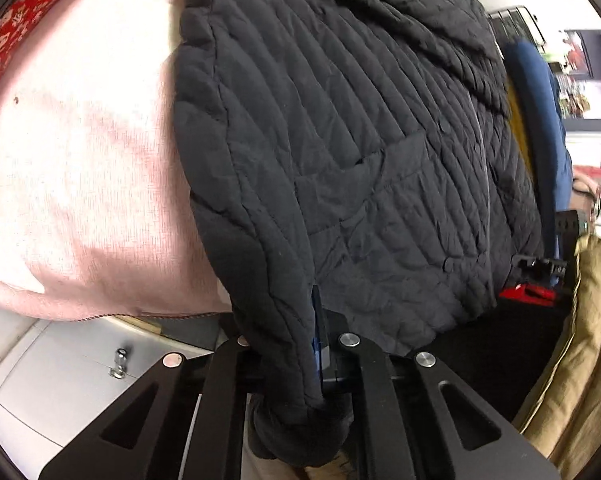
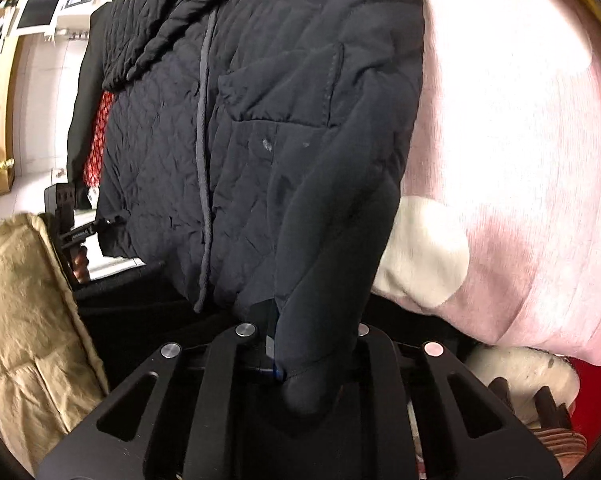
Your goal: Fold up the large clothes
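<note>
Bunched black fabric fills both views at six o'clock: the left gripper (image 1: pixel 320 356) and right gripper (image 2: pixel 278 360) are each clenched on a bottom corner of the quilted jacket (image 1: pixel 360 140), which lies spread toward twelve o'clock over the pink blanket (image 1: pixel 80 160), likely ready for lifting its hem into a fold.

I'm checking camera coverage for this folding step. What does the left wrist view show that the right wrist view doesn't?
Only the left wrist view: a red floral cloth at the top left and a blue garment beyond the jacket. Only the right wrist view: a white fluffy item beside the sleeve. Both: the black quilted jacket, the pink cover, the tan garment, and each tool shut on a jacket sleeve.
</note>
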### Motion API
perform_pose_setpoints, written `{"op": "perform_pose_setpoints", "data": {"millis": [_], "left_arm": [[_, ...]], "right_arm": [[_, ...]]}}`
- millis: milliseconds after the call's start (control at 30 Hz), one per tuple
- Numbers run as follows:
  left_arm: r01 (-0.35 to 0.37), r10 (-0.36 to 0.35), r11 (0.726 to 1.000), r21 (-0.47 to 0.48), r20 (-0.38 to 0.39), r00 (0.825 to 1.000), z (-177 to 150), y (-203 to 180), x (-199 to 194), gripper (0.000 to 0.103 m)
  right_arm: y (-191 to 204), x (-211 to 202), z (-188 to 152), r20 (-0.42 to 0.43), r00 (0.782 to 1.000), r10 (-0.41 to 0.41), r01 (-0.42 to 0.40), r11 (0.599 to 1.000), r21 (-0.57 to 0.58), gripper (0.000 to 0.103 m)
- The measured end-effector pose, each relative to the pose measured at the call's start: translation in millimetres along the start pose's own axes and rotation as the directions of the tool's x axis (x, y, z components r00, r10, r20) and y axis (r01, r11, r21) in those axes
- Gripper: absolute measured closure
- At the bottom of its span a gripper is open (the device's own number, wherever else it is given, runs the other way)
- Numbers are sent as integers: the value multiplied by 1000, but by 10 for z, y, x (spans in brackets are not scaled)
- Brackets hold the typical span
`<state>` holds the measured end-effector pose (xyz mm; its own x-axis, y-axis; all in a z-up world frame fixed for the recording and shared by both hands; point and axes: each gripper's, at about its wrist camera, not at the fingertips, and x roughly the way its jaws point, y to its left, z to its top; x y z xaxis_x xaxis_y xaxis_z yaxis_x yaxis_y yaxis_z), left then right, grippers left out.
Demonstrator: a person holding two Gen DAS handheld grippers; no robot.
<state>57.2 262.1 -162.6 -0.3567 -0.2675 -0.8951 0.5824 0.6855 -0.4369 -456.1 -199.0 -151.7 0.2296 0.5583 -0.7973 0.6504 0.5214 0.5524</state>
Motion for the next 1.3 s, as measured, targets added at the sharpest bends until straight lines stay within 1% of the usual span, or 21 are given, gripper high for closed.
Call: {"op": "perform_pose_setpoints", "data": {"millis": [67,133,200,267,400,433,467,500,567,600,667,733,833,933,1033,1067,1133,1167,1200,1233,1300], "left_arm": [[-7,6,999,35,28,1000,144,-120,-121,95],[17,-24,997,78,90,996,254,-229,-365,95],[8,-30,992,124,177,984,506,-384,-629,95],[-23,-13,991,134,260,966,830,-476,-853,94],[-60,28,995,78,363,931,1473,-424,-1170,95],[-83,52,994,64,393,918,1654,-414,-1244,95],[-98,69,994,48,422,904,1838,-408,-1328,95],[-89,65,995,34,440,896,1957,-407,-1389,95],[-76,62,997,10,468,881,2249,-434,-1501,95],[-88,74,996,8,476,876,2352,-466,-1531,95],[-127,113,992,-4,485,867,2602,-549,-1542,95],[-131,137,990,-47,469,872,2789,-606,-1465,95],[-98,138,989,-113,425,895,2972,-498,-1378,92],[11,62,985,-172,414,908,3045,-359,-1360,90],[160,-54,964,-213,433,900,3004,-218,-1479,85],[198,-84,956,-216,443,892,2967,-196,-1524,82],[225,-105,952,-209,467,878,2917,-212,-1619,77],[227,-108,953,-201,475,873,2889,-234,-1655,71],[222,-99,955,-196,495,863,2852,-250,-1722,61],[219,-87,956,-197,520,850,2811,-251,-1800,54],[190,-6,955,-229,624,782,2655,-232,-2056,15]], "right_arm": [[64,-106,109,22,1000,3,-3,1000,-30,91],[230,-297,261,85,996,27,-21,997,-69,91],[342,-482,490,145,989,23,-8,994,-105,91],[440,-671,782,206,978,19,10,991,-137,91],[633,-1090,1546,341,940,0,53,988,-144,92],[638,-1192,1672,364,931,7,48,989,-140,92],[663,-1335,1857,403,915,16,40,991,-130,92],[672,-1492,2034,440,898,25,29,993,-115,92],[683,-1715,2323,479,876,58,-19,996,-85,92],[697,-1796,2461,489,870,61,-31,997,-69,91],[742,-1877,2692,500,865,33,-7,999,-53,91],[808,-1843,2876,499,867,3,14,999,-30,91],[676,-1750,3071,473,881,-6,-23,998,56,91],[667,-1543,3238,451,892,-28,-23,994,108,91],[576,-1423,3345,434,900,-43,-21,990,141,91],[589,-1374,3400,432,901,-44,-24,988,151,91],[559,-1324,3491,427,903,-44,-33,985,171,91],[521,-1304,3510,425,904,-42,-39,983,180,91],[506,-1280,3554,423,905,-42,-44,980,193,91],[486,-1246,3610,421,906,-40,-53,977,207,91],[448,-1218,3681,416,909,-36,-74,967,244,91]]}}
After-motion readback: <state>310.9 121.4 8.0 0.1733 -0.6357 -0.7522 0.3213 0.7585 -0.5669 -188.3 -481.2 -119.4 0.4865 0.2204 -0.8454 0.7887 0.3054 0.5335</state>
